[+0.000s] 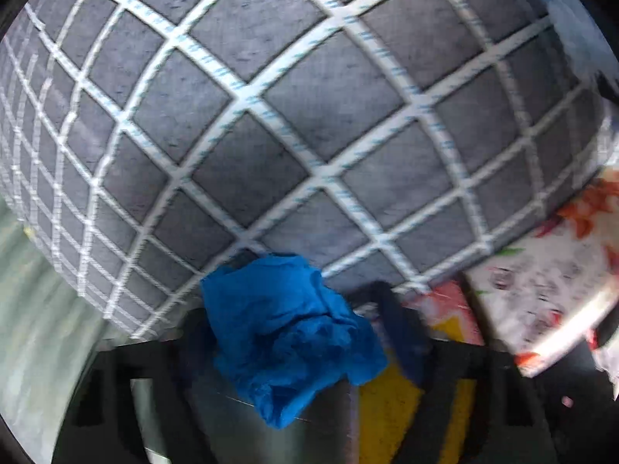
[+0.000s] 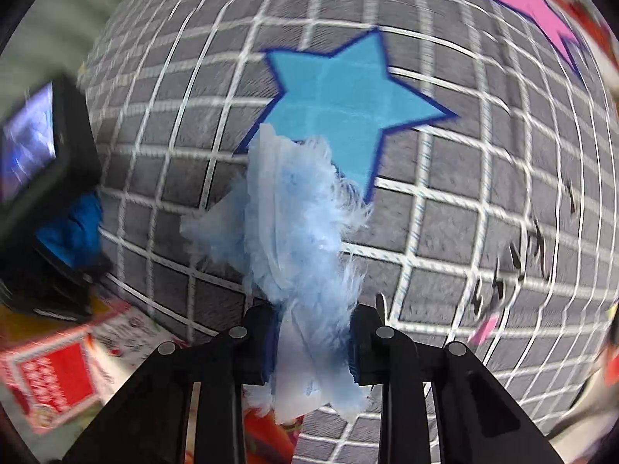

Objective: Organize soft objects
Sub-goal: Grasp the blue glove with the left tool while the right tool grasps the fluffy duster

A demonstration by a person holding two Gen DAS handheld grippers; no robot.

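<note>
Both grippers are pointing steeply down at a grey mat (image 2: 445, 232) gridded with white tape. Right gripper (image 2: 313, 344) is pinching a fluffy pale-blue cloth (image 2: 294, 232), jaws pressing in on it, just below a flat blue star (image 2: 348, 100). Left gripper (image 1: 305, 332) is clamping a crumpled bright-blue cloth (image 1: 286, 328) at the mat's near edge. A floral-print sheet (image 1: 541, 282) is lying beside the mat.

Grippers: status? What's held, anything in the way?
Left gripper shut on blue cloth. Right gripper shut on pale fluffy cloth. Both over grid mat; nothing blocking.
</note>
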